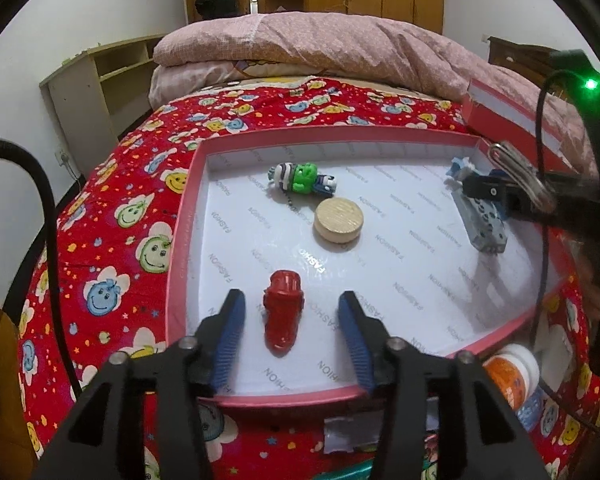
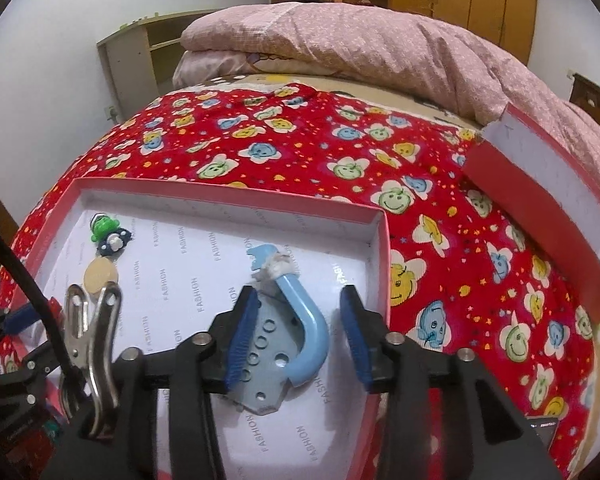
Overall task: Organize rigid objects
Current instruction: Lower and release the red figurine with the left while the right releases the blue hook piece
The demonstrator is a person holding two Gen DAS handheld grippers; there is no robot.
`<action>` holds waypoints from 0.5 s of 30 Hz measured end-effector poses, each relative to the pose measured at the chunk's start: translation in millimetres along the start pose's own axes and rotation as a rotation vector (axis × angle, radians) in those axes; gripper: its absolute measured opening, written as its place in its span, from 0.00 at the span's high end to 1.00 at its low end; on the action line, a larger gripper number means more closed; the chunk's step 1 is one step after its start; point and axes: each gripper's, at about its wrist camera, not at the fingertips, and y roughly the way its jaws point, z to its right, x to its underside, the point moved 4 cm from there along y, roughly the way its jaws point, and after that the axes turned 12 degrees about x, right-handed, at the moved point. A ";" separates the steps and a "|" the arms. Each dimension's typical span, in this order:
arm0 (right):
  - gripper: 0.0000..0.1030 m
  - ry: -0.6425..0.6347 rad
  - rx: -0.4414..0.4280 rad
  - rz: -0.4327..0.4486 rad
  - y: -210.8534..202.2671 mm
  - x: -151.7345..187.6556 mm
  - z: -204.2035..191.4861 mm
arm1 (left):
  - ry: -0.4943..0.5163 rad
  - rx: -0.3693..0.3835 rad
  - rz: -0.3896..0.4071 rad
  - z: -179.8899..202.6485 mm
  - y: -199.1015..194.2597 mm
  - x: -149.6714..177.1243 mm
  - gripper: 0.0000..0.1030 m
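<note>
A shallow pink-rimmed box (image 1: 182, 216) on the red smiley-print bedspread (image 1: 112, 216) holds a blue plastic tool (image 2: 300, 320), red toy car (image 1: 283, 312), wooden disc (image 1: 339, 220) and green figure (image 1: 304, 178). The left gripper (image 1: 292, 316) straddles the car and the right gripper (image 2: 300, 322) the tool, jaws apart.

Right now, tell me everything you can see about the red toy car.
The red car is small, glossy, probably plastic or painted metal, with a ribbed far end. It lies flat on the white floor of the pink-rimmed box, lengthwise between the open left gripper fingers. Neither blue pad touches it.
</note>
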 end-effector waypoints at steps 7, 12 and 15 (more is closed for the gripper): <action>0.42 0.016 0.020 0.035 -20.3 -2.4 5.7 | -0.026 0.019 0.015 2.6 -11.8 -2.1 0.40; 0.40 0.054 -0.003 0.048 -40.7 -2.1 12.5 | -0.021 0.027 0.039 8.7 -29.2 -1.7 0.38; 0.40 0.052 -0.005 0.063 -55.4 2.4 12.0 | -0.018 0.032 0.045 12.1 -39.3 0.3 0.38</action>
